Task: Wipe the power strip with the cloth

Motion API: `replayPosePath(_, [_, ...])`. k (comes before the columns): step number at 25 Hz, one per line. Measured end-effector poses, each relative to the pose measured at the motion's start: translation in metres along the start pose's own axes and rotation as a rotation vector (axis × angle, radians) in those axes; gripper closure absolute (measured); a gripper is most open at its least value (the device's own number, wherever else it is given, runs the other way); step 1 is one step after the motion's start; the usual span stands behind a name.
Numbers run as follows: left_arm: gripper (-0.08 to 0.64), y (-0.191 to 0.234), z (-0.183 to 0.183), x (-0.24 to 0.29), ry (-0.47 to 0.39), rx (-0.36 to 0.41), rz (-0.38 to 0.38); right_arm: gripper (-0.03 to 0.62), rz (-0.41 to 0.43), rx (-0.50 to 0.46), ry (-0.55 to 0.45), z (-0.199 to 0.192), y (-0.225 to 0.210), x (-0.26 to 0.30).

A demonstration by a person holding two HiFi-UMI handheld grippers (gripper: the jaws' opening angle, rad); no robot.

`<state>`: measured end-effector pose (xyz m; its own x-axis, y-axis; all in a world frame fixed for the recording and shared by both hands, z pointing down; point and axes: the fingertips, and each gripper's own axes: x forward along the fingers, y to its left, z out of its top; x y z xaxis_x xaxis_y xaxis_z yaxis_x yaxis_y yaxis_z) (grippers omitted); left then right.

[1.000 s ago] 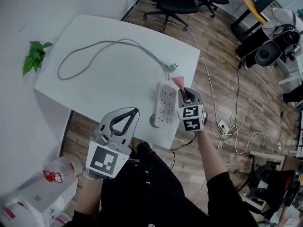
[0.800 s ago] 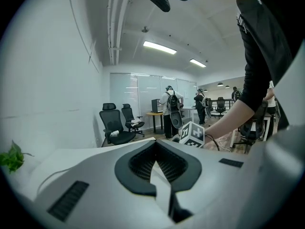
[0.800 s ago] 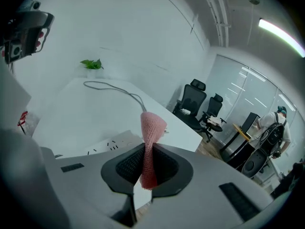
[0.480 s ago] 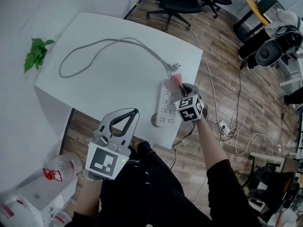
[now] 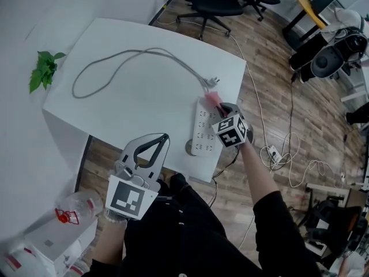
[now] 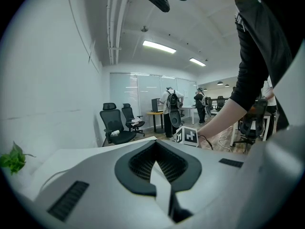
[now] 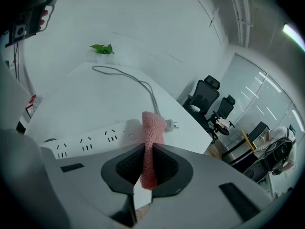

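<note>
A white power strip point(image 5: 202, 128) lies at the table's near right corner, and its grey cable point(image 5: 124, 56) loops across the top to a loose plug point(image 5: 213, 82). My right gripper point(image 5: 221, 111) is shut on a pink cloth point(image 5: 212, 99), whose free end rests at the strip's far end. In the right gripper view the cloth point(image 7: 152, 132) stands up between the jaws of the right gripper point(image 7: 148, 160), over the strip point(image 7: 90, 141) beside its switch. My left gripper point(image 5: 159, 138) hangs off the table near my body, shut and empty; in its own view the left gripper point(image 6: 155, 165) points into the room.
The white table point(image 5: 132, 97) ends just right of the strip, with wood floor and loose cables point(image 5: 282, 154) below. A small green plant point(image 5: 43, 68) sits at the far left. Office chairs point(image 5: 213, 4) stand beyond the table. A white box and bottle point(image 5: 63, 218) lie lower left.
My right gripper has shifted slightly left and turned, which drew the cloth onto the strip's far end. The left gripper has barely moved.
</note>
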<state>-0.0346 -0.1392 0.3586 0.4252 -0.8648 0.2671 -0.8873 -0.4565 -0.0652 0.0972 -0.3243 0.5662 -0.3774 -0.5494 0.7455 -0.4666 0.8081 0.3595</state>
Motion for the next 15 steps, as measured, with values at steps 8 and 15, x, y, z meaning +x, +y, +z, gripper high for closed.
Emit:
replayPosePath(8, [0.549, -0.002, 0.000, 0.003, -0.005, -0.005, -0.010, 0.535, 0.034, -0.015, 0.000, -0.010, 0.016, -0.008])
replayPosePath(15, [0.549, -0.006, 0.001, 0.004, -0.008, 0.005, -0.029, 0.535, 0.056, -0.008, -0.004, -0.019, 0.031, -0.020])
